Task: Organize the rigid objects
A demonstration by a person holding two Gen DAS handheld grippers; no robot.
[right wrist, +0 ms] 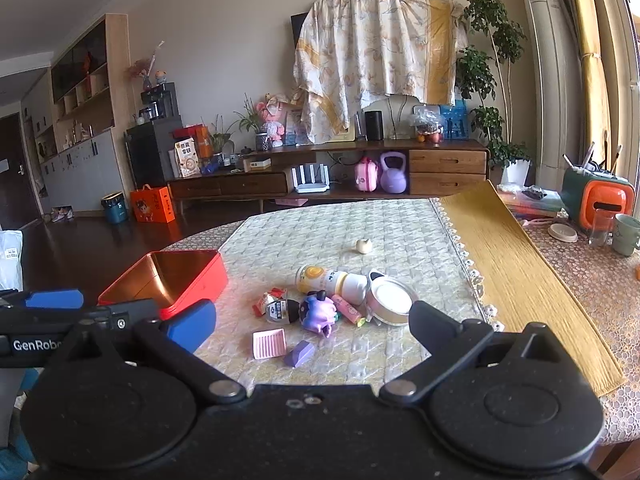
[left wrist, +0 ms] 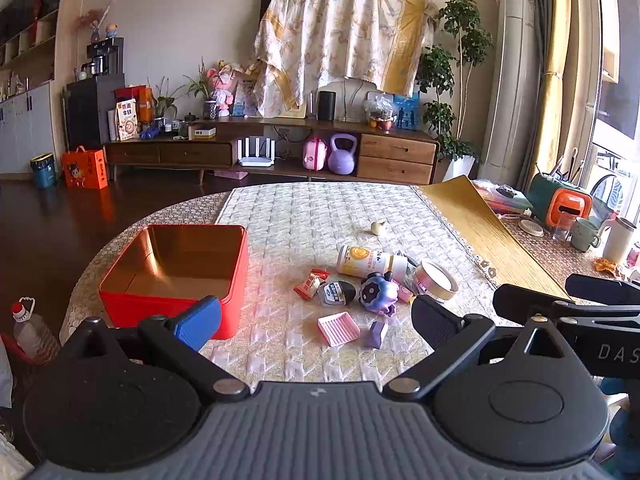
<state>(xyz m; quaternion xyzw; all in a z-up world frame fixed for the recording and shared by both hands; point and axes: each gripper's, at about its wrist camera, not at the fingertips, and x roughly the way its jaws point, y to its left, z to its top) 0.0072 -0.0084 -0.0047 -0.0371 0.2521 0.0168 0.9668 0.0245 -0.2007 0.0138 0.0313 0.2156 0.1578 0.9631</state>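
Left of the toy pile on the quilted counter sits the red tin, open & bare inside. L wrist view: left tongs spread wide, gripping nothing, hovering just short of pink tray & purple block; bottle lies on its side behind pile.

R wrist view: right tongs also apart, w/ tray & block between the tips; tin left of pile, tape roll on pile's right.
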